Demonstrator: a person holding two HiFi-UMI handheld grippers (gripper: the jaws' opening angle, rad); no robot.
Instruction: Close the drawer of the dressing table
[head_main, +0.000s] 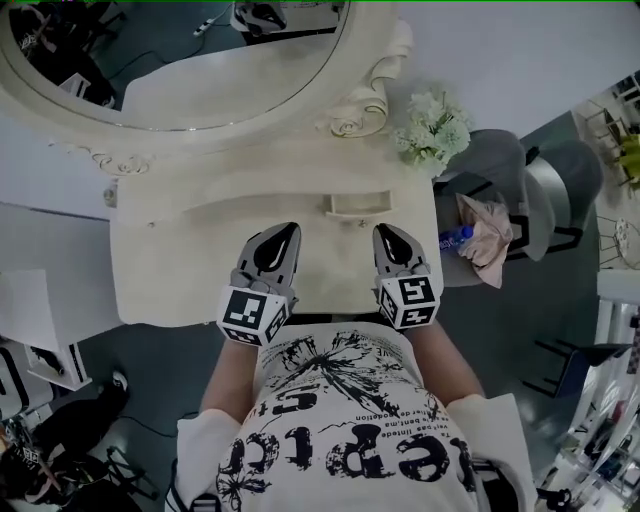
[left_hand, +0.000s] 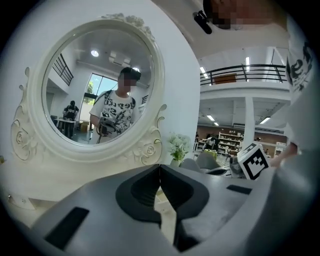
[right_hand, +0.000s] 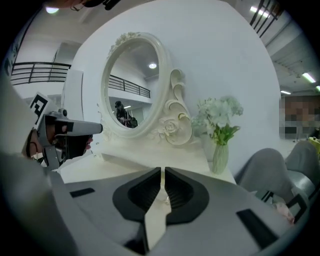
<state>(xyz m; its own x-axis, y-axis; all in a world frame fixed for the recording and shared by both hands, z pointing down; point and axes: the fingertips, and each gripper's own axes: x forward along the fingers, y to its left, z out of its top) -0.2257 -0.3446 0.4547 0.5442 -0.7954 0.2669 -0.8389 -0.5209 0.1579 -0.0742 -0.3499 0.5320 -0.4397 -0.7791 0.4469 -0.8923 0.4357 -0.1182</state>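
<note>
Shows the small drawer (head_main: 355, 207) standing a little out of the low ledge under the oval mirror (head_main: 180, 60), at the back of the cream tabletop (head_main: 170, 270), with the right tool (head_main: 388, 235) just before it and the left tool (head_main: 288, 232) alongside, both clenched on nothing, and white flowers (head_main: 435, 130) at the right back corner.

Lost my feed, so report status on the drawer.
Left gripper and right gripper shut, empty. Drawer juts out, untouched. Nothing in between.

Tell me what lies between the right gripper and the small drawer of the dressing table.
Nothing: in the head view, only bare tabletop separates the right gripper from the drawer.
</note>
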